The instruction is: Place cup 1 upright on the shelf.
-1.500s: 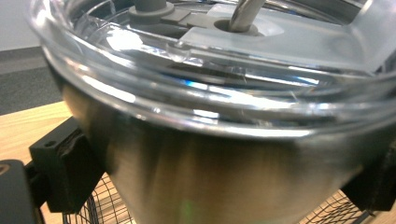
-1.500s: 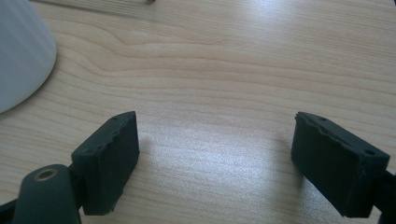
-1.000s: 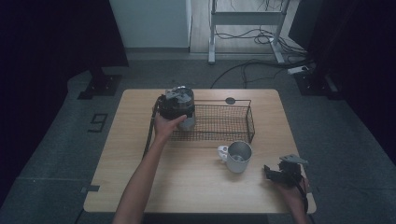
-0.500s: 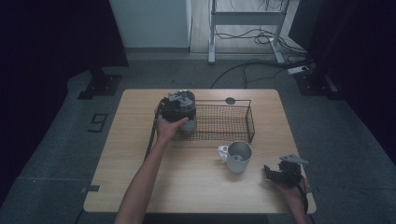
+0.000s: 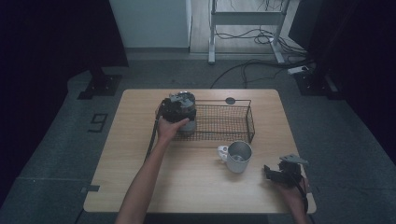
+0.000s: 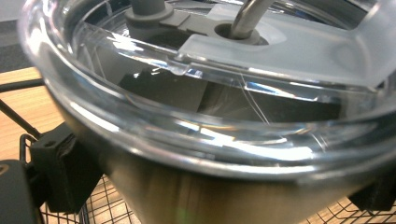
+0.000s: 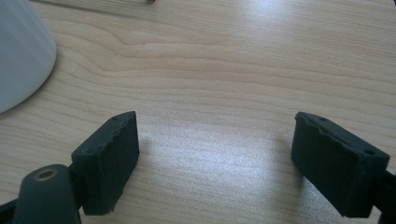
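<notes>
Tumbler (image 6: pixel 201 140): steel, clear lid, inside wire basket's (image 5: pixel 233 122) 9 o'clock end.
Left gripper (image 5: pixel 177 108): clamped on tumbler.
Right gripper (image 7: pixel 224 158): jaws apart, empty, at table's (image 5: pixel 187 186) 4 o'clock.

The left tool (image 5: pixel 180 112) hides most of the steel tumbler (image 6: pixel 210 154), whose base runs off the picture's edge.

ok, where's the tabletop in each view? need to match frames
High view: tabletop in the centre, under the wire basket and the mug.
Left gripper view: wood strip at the left edge, behind the tumbler.
Right gripper view: wood grain across the frame, mug top left.
Shared landmark: the mug links the high and right gripper views; the basket mesh links the high and left.
</notes>
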Available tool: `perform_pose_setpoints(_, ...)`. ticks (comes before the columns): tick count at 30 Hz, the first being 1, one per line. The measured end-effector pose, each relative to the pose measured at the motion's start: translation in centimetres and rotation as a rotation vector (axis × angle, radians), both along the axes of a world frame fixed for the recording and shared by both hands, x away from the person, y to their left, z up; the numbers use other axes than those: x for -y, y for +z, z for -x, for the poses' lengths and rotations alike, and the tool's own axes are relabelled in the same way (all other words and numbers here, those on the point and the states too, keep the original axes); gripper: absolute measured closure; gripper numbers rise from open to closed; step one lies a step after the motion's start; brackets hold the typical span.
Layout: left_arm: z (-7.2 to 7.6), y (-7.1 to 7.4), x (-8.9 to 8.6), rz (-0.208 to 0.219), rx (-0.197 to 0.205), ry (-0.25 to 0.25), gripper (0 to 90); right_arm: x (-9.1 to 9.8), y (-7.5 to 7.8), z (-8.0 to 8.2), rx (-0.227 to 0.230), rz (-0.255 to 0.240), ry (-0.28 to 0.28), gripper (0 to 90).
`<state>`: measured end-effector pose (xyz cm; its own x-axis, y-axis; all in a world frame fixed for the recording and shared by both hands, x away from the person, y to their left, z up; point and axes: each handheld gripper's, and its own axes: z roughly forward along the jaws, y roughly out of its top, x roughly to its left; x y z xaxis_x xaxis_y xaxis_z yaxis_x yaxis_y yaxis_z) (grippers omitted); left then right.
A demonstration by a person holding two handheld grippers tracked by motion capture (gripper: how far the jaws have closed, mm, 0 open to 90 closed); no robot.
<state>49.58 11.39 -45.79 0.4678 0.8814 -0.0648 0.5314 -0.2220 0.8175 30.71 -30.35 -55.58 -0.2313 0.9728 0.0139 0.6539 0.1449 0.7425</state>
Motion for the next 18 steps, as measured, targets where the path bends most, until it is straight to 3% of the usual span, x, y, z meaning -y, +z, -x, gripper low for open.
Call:
perform_pose_setpoints(14,0.14,-0.77,0.06,-0.010,-0.007,0.003,4.0,0.00,0.00,0.00,0.000,0.000,0.000,15.1)
perform_pose_setpoints(18,0.57,-0.95,0.27,-0.035,0.004,-0.008,3.9,0.00,0.00,0.00,0.000,0.000,0.000,15.1)
